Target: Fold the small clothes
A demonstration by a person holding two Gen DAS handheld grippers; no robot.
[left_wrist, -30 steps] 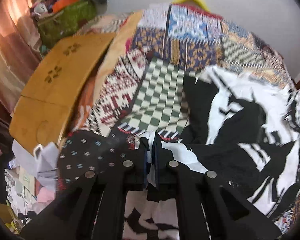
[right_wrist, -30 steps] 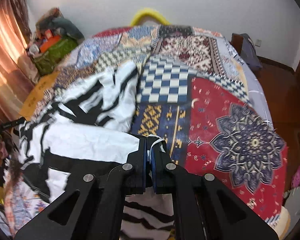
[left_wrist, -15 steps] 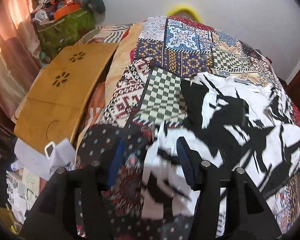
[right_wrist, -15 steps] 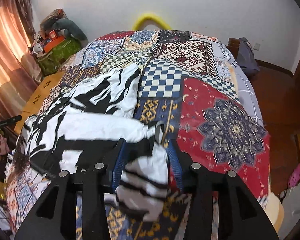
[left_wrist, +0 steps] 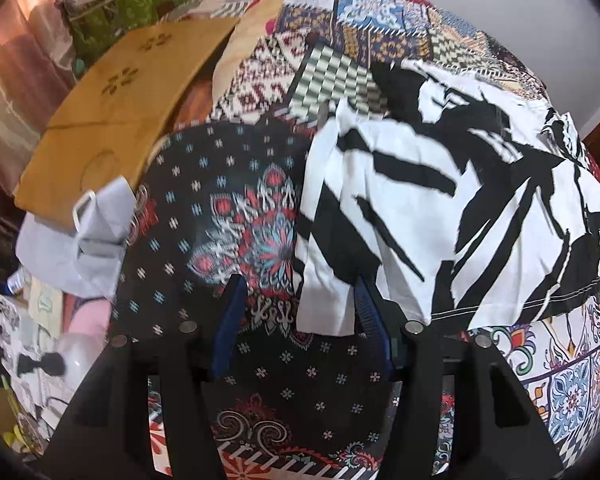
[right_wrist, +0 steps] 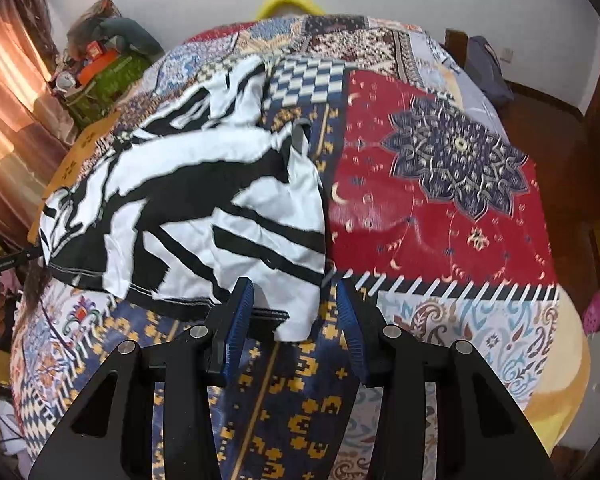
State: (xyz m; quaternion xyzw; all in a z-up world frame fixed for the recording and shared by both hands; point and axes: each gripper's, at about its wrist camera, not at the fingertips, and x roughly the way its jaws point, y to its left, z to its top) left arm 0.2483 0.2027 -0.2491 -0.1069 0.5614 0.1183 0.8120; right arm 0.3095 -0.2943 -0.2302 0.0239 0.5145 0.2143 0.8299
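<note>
A black-and-white patterned garment lies folded over on the patchwork bedspread; it also shows in the right wrist view. My left gripper is open, its blue-padded fingers standing apart at the garment's near left corner, which droops between them. My right gripper is open too, fingers either side of the garment's near right corner. Neither grips the cloth.
A wooden lap table lies at the bed's left edge, with a grey cloth below it. A green bag with clutter stands at the far left. The red bedspread panel lies right of the garment.
Both grippers were shut on the garment's corners a second ago. They have opened, let the cloth drop folded onto the bed, and drawn back toward the near edge.
</note>
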